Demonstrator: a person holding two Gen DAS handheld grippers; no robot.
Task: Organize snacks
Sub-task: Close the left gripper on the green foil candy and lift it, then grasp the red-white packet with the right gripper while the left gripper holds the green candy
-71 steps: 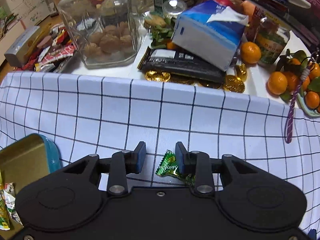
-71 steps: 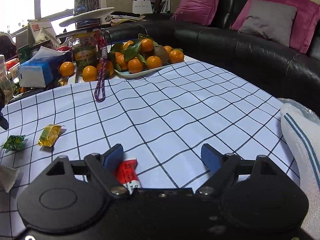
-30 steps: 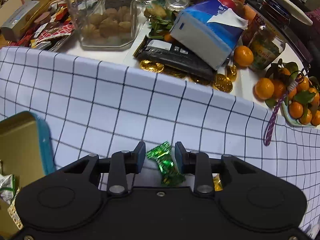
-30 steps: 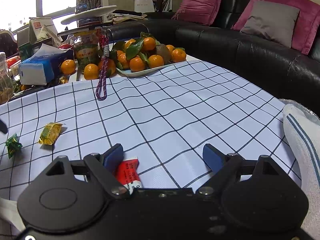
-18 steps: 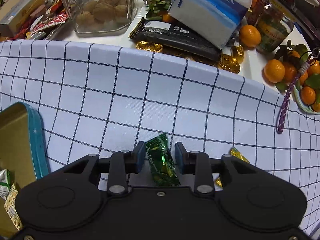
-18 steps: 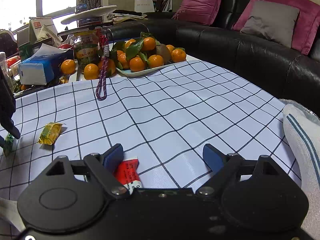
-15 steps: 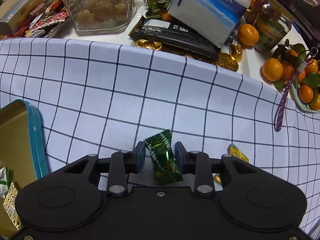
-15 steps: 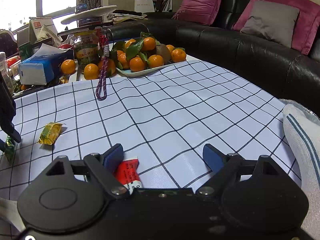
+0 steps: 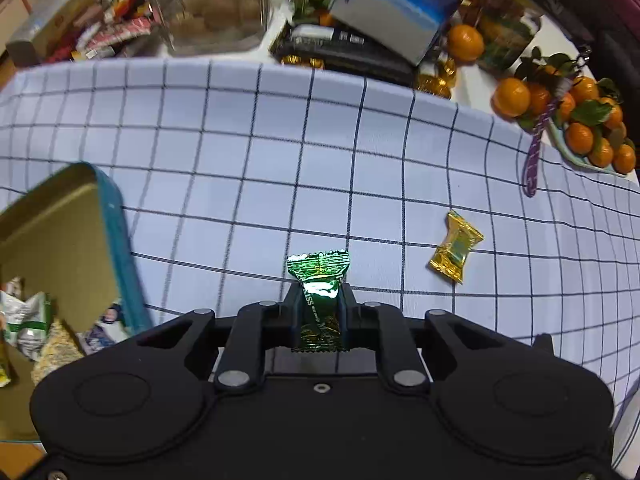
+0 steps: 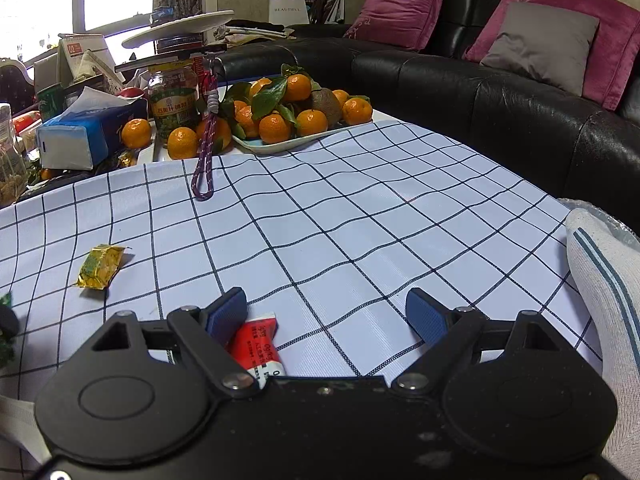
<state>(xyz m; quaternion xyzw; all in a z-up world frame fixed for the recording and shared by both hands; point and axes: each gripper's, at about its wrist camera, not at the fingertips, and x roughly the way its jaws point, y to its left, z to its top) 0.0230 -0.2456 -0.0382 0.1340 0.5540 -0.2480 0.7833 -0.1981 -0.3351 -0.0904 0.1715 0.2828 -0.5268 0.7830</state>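
Observation:
My left gripper [image 9: 319, 294] is shut on a green foil candy [image 9: 319, 270], whose crimped top sticks out past the fingertips above the checked cloth. A gold foil candy [image 9: 456, 246] lies on the cloth to its right; in the right wrist view this gold candy [image 10: 101, 265] lies at the left. A gold-lined tin with a blue rim [image 9: 116, 224] holds several snack packets at the lower left. My right gripper [image 10: 326, 312] stands open, low over the cloth, with a red and white snack packet [image 10: 258, 344] lying beside its left finger.
Behind the checked cloth [image 9: 280, 152] stand a cookie jar [image 9: 216, 4], a tissue box [image 9: 396, 0], a dark packet [image 9: 344, 46], gold coins and loose tangerines. A plate of tangerines [image 10: 296, 112] and a purple cord [image 10: 206, 156] sit at the far edge. A black sofa [image 10: 500, 92] lies beyond.
The left jaws have shut on the green candy, which earlier sat loose between them. The left view has shifted so the tin and the gold candy show more. The right gripper has not moved.

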